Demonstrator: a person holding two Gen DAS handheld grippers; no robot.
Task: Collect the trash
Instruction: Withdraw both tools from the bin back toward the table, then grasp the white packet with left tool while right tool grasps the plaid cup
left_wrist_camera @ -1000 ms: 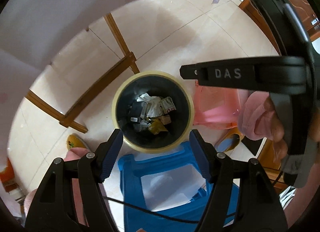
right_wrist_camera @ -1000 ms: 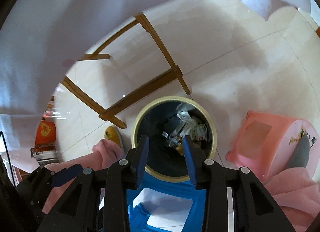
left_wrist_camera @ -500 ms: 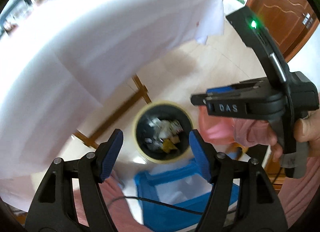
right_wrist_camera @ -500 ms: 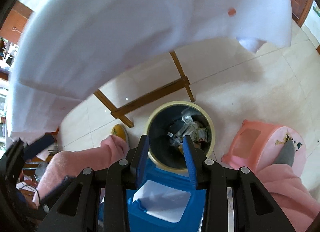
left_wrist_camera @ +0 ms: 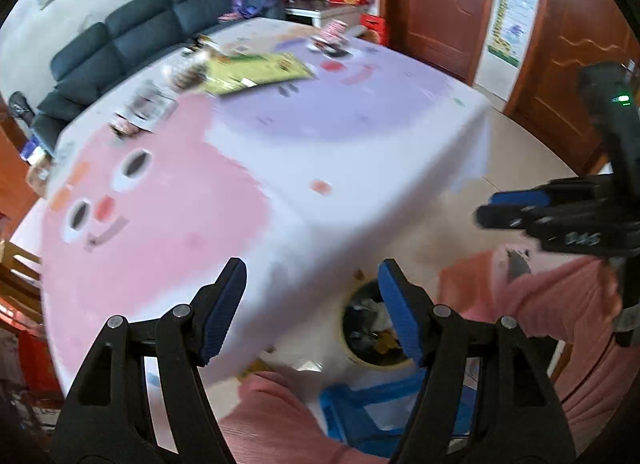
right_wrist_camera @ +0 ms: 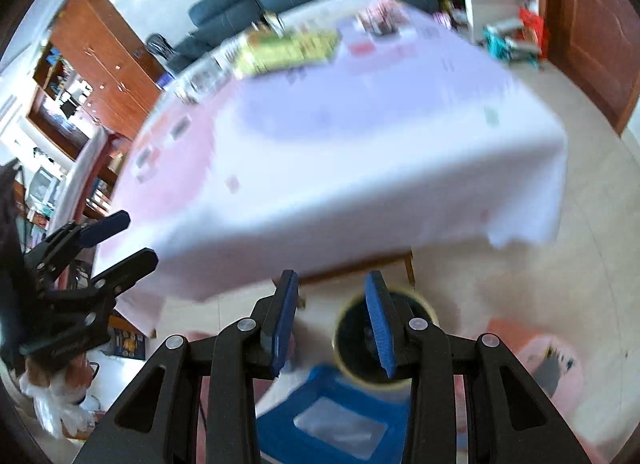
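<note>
left tongs (left_wrist_camera: 312, 306): wide apart, nothing held
right tongs (right_wrist_camera: 330, 324): narrower gap, also empty
bin (right_wrist_camera: 386, 340): below, behind both
wrappers (left_wrist_camera: 256, 71): far ahead on tabletop (left_wrist_camera: 360, 123), approach low, pinch an edge

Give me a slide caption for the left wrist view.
Empty open tongs above the trash bin, facing wrappers on the table.

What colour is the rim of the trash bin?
Pale yellow; the trash bin shows it best in the left wrist view.

The bin (left_wrist_camera: 374, 338) stood on the floor below the tabletop's (left_wrist_camera: 320, 135) near edge; wrappers (left_wrist_camera: 144, 107) lay on the tabletop's far side.
</note>
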